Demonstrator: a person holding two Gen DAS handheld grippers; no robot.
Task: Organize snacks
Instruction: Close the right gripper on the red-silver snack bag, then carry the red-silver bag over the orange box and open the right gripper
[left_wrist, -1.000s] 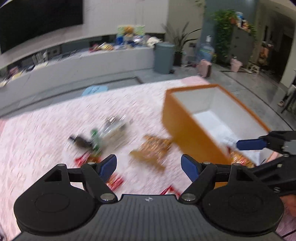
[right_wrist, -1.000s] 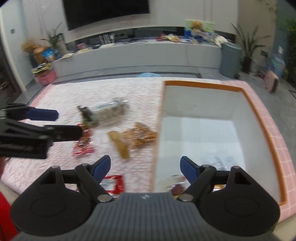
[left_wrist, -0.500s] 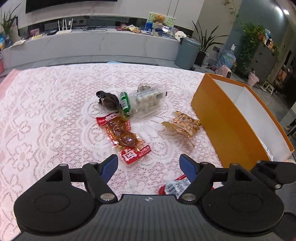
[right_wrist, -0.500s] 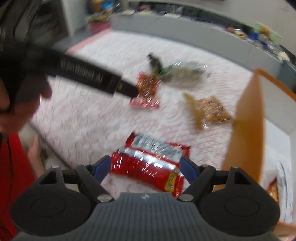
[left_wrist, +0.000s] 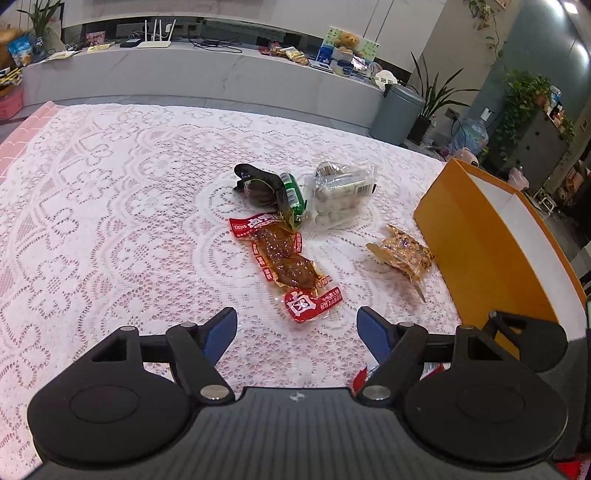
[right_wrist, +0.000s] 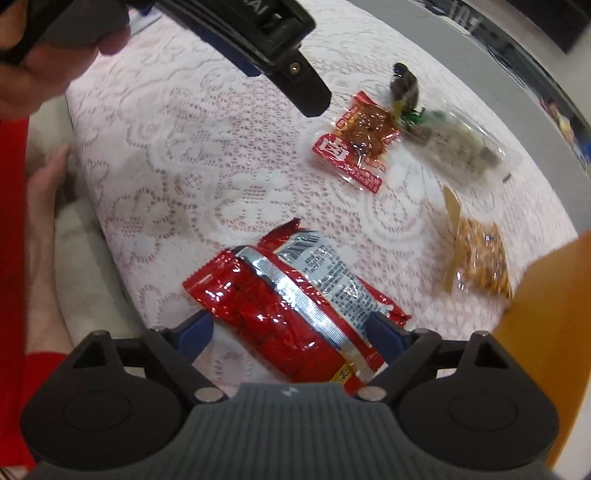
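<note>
My right gripper (right_wrist: 290, 332) points steeply down over a red foil packet (right_wrist: 288, 295) near the table's front edge. Its jaws are opening; the packet lies flat between them and the pads do not press it. My left gripper (left_wrist: 297, 328) stands open over bare lace, just short of a red meat snack pack (left_wrist: 284, 258). Beyond that pack lie a dark pack with a green end (left_wrist: 266, 188) and a clear pack of pale balls (left_wrist: 340, 195). An orange-brown snack bag (left_wrist: 402, 251) rests beside the orange box (left_wrist: 480, 240).
White lace cloth (left_wrist: 110, 221) covers the pink table. The left gripper (right_wrist: 280, 83) and the hand (right_wrist: 44, 55) holding it cross the top of the right wrist view. The box wall (right_wrist: 546, 314) stands close on the right. A grey bin (left_wrist: 399, 110) stands beyond the table.
The right gripper swung from above the box interior down over the red foil packet, rolling as it went. The left gripper turned from the box toward the snacks and sank closer to the cloth.
</note>
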